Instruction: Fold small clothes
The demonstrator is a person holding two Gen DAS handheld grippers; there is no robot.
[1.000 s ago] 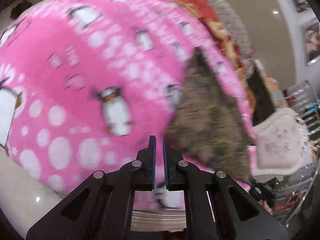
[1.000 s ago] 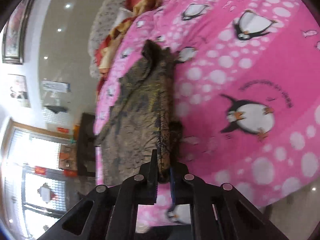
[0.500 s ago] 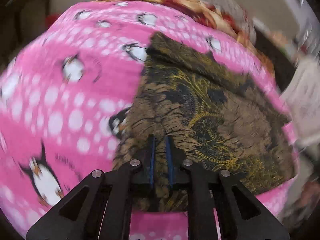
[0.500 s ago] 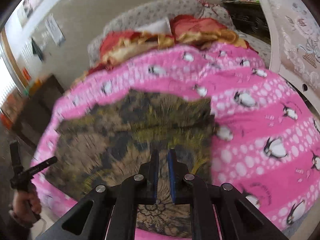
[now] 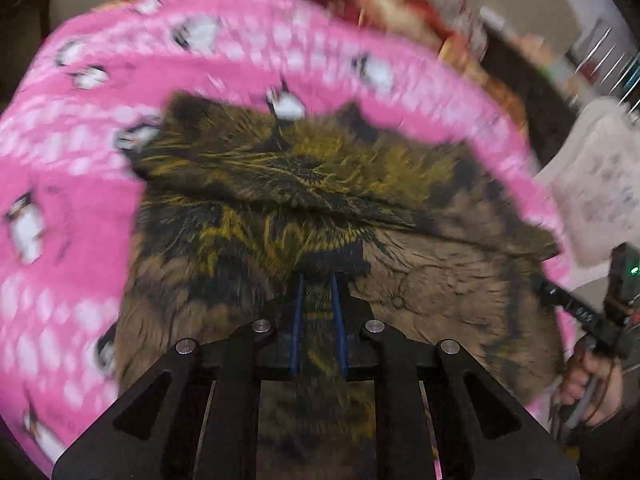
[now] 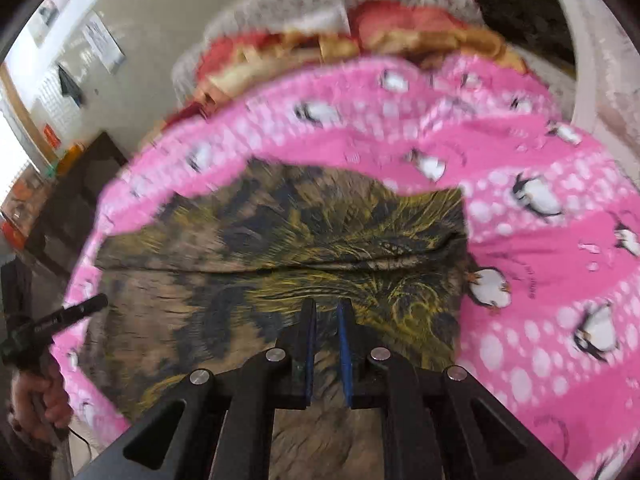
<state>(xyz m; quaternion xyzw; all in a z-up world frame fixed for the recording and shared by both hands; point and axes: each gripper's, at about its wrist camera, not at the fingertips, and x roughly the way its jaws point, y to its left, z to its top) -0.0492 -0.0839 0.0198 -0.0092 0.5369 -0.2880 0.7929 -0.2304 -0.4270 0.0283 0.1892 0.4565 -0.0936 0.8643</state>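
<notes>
The brown-and-yellow patterned garment lies spread on my bed's pink penguin blanket, a crease running across it – my left tool and right tool each hold its near edge, fabric drawn up between their nearly closed blue pads

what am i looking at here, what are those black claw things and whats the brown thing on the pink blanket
No robot here: a person holds a two-finger grabber in each hand, each with a camera looking along its fingers. One picture is from the left gripper, the other from the right gripper. A pink penguin blanket covers the bed. On it lies a brown and yellow patterned garment with a crease across its middle. Both grippers are pinched shut on its near edge. The person's other hand shows at each picture's side.
</notes>
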